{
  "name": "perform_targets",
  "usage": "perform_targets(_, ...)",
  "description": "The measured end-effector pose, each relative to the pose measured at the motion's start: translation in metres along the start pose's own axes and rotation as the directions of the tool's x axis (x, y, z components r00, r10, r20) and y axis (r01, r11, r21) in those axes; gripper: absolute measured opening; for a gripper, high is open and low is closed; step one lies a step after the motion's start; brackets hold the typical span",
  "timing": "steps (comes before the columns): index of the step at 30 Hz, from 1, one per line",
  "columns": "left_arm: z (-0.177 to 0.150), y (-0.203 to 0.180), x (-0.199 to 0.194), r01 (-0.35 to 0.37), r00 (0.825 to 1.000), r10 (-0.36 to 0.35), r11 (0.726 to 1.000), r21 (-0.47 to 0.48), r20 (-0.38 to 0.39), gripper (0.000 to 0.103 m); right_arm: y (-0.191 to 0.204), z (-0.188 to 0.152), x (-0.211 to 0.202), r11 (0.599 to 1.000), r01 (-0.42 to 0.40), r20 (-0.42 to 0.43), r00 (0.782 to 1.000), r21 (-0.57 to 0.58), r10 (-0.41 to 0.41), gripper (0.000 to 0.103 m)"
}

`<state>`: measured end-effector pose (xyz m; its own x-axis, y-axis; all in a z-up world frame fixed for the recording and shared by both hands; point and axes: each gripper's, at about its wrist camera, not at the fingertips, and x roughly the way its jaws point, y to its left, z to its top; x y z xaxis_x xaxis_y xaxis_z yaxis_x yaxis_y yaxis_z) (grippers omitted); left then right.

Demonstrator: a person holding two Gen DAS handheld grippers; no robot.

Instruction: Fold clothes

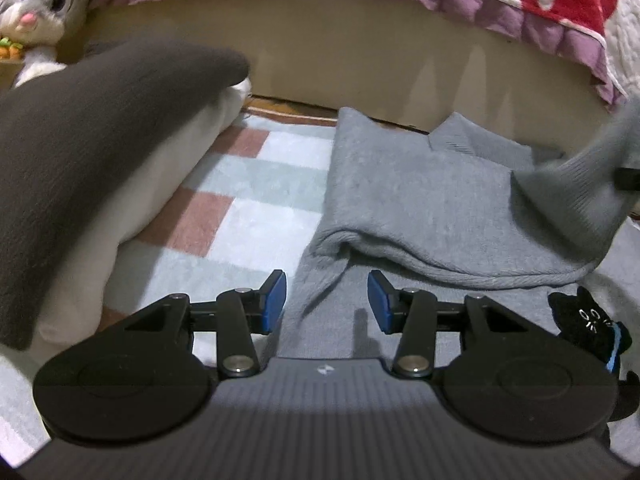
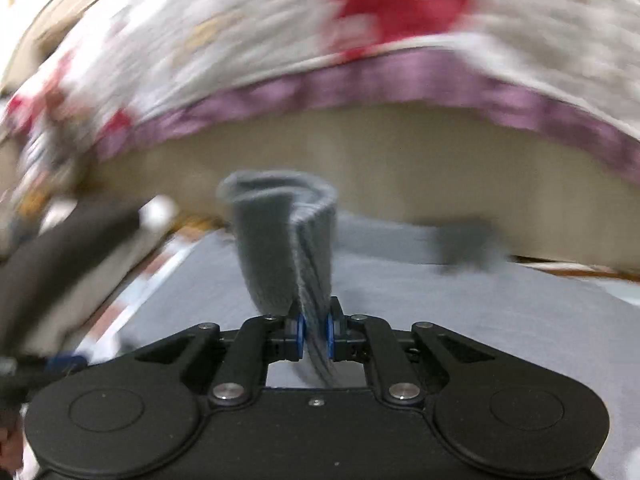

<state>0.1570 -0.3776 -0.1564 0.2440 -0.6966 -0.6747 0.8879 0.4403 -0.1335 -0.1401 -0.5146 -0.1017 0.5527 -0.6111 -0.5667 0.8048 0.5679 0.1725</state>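
- A checked blanket (image 1: 240, 216) in pale blue, white and brownish pink covers the surface in front of a beige bed base.
- A grey sweater (image 1: 420, 200) lies on it, partly folded, one layer doubled over the lower part.
- A stack of folded clothes (image 1: 92, 168), dark over white, sits left of the sweater.
- The left gripper (image 1: 327, 300) hovers over the sweater's lower part, jaws apart, nothing between them.
- The right gripper (image 2: 316, 334) is clamped on a ribbed sweater edge (image 2: 304, 248), lifted off the blanket.
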Motion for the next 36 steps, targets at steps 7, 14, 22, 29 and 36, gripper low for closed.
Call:
perform_targets(7, -0.006, -0.009, 0.013, -0.032, 0.998, 0.036, 0.998, 0.056, -0.059, 0.045, -0.106, -0.027, 0.027, 0.922, 0.380, -0.144, 0.919, 0.068, -0.368, 0.016)
perform_targets(14, -0.003, -0.004, 0.015, -0.030, 0.999, 0.031, 0.999, 0.041, -0.012, 0.045, -0.145, -0.045, 0.041, 0.933, 0.270, -0.207, 0.953, 0.238, -0.222, 0.041)
perform_targets(22, 0.022, -0.013, 0.018, 0.054, 0.992, -0.063, 0.995, 0.081, 0.109, 0.050, -0.154, -0.056, 0.040, 0.923, 0.214, -0.198, 0.968, 0.319, -0.156, 0.055)
perform_targets(29, 0.015, -0.048, 0.064, 0.036, 0.999, -0.046, 0.950, 0.311, 0.024, 0.065, -0.152, -0.048, 0.051, 0.956, 0.216, -0.208, 0.963, 0.197, -0.174, 0.066)
perform_targets(36, 0.022, -0.042, 0.075, -0.011, 0.998, -0.008, 0.956, 0.292, 0.064, 0.008, -0.148, -0.041, 0.055, 0.965, 0.198, -0.197, 0.967, 0.171, -0.164, 0.046)
